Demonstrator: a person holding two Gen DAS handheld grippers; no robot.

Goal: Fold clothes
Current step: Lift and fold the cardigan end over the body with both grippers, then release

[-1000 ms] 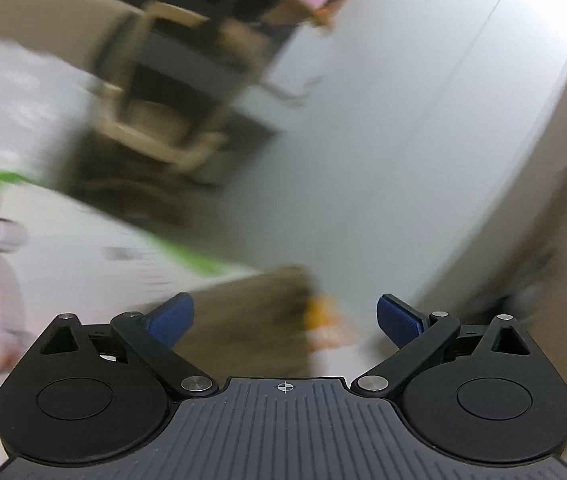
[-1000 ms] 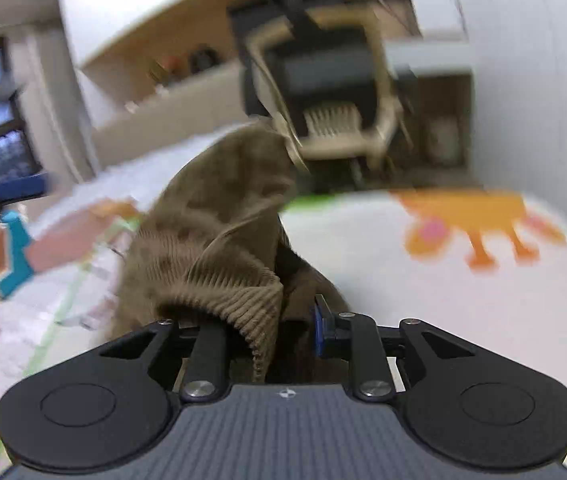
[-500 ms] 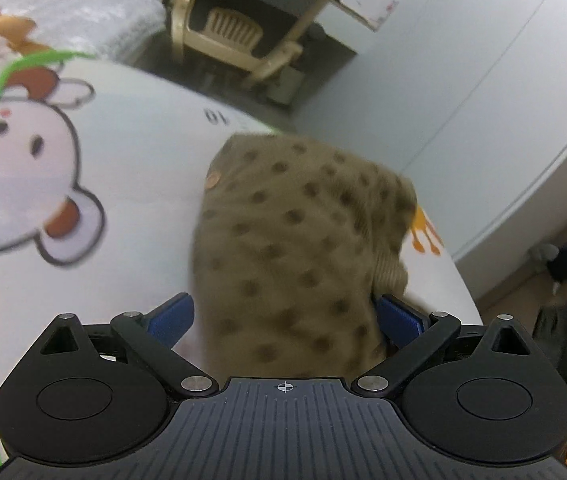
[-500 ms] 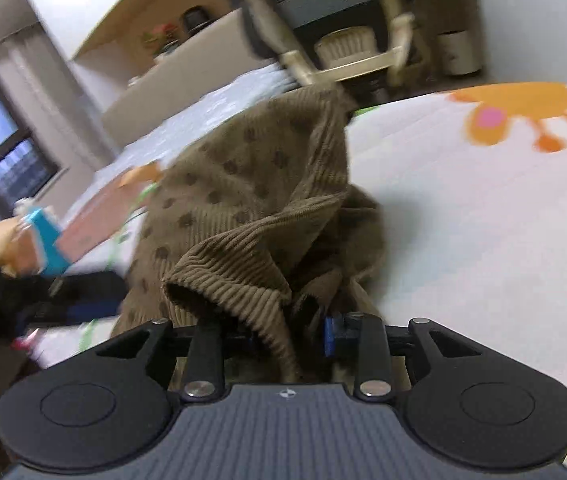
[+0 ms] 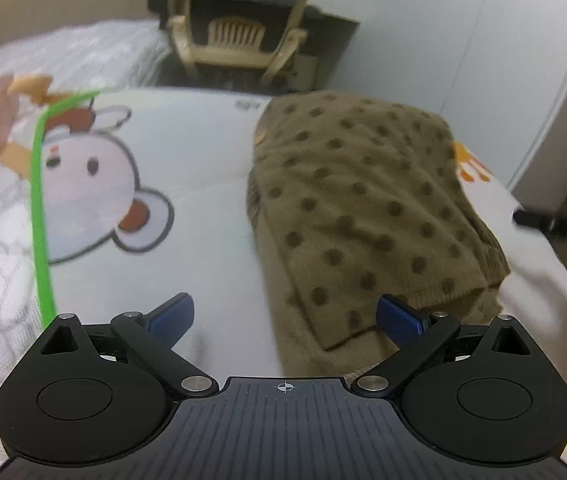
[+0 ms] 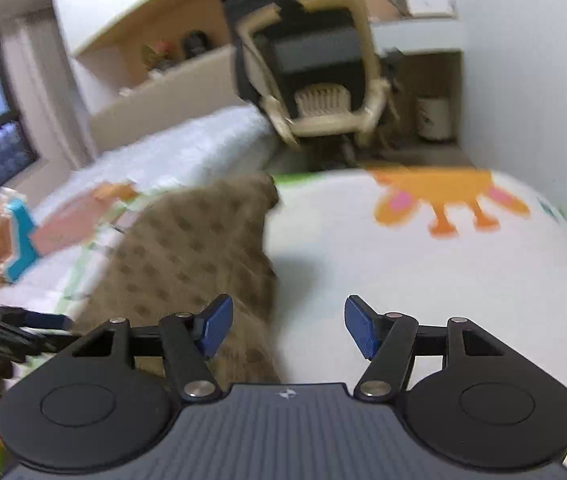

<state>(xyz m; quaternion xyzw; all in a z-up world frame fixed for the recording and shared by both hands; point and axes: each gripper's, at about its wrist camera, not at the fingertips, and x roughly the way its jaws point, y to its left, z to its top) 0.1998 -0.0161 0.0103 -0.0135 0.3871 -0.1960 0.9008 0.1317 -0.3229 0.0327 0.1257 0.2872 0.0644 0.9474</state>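
While folded sweater lies on mat, left gripper spread over near edge

We see a white play mat printed with cartoon figures: a round white animal face bordered by a green line on the left, and an orange creature on the far right side. Lying directly on the mat is a brown knit garment with darker dots, folded into a thick, roughly rectangular bundle, its ribbed edges showing at the near right corner. Beyond the mat we see a white quilted surface.
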